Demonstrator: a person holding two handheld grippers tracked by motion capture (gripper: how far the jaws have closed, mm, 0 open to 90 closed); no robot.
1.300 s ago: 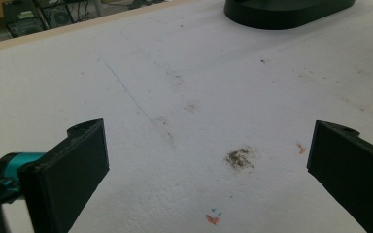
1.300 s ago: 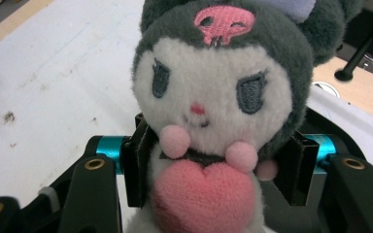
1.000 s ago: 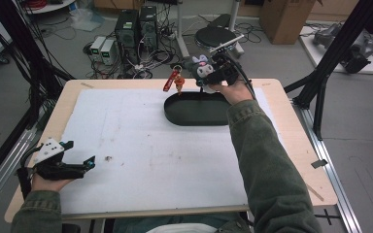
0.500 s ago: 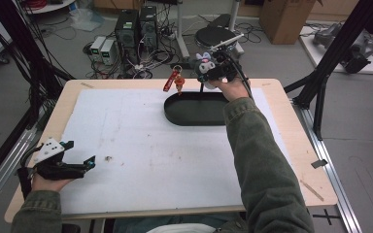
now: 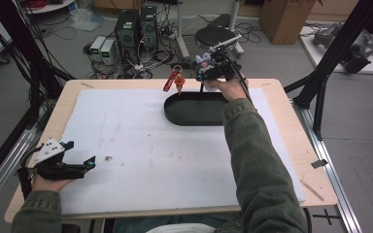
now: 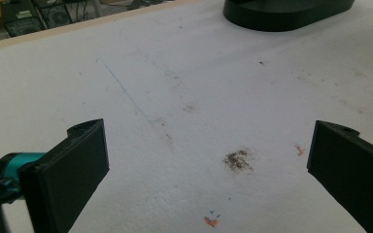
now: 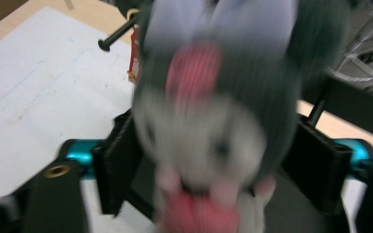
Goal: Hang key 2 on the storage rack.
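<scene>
Near the tray point(image 5: 194, 114), on its near-left side, the left claw point(image 5: 88, 163) rests wide and empty on the counter point(image 5: 126, 145). At the tray's far rim, the right claw point(image 5: 205, 77) has just been opening, with the plush toy point(image 7: 213, 121) between its jaws. This looks like the release step; next comes letting the toy settle into the tray.

No readable text, no labels, brands or numbers on any surface, only loose blue and orange pen marks (not letters) on the white counter sheet point(image 6: 209, 216).
</scene>
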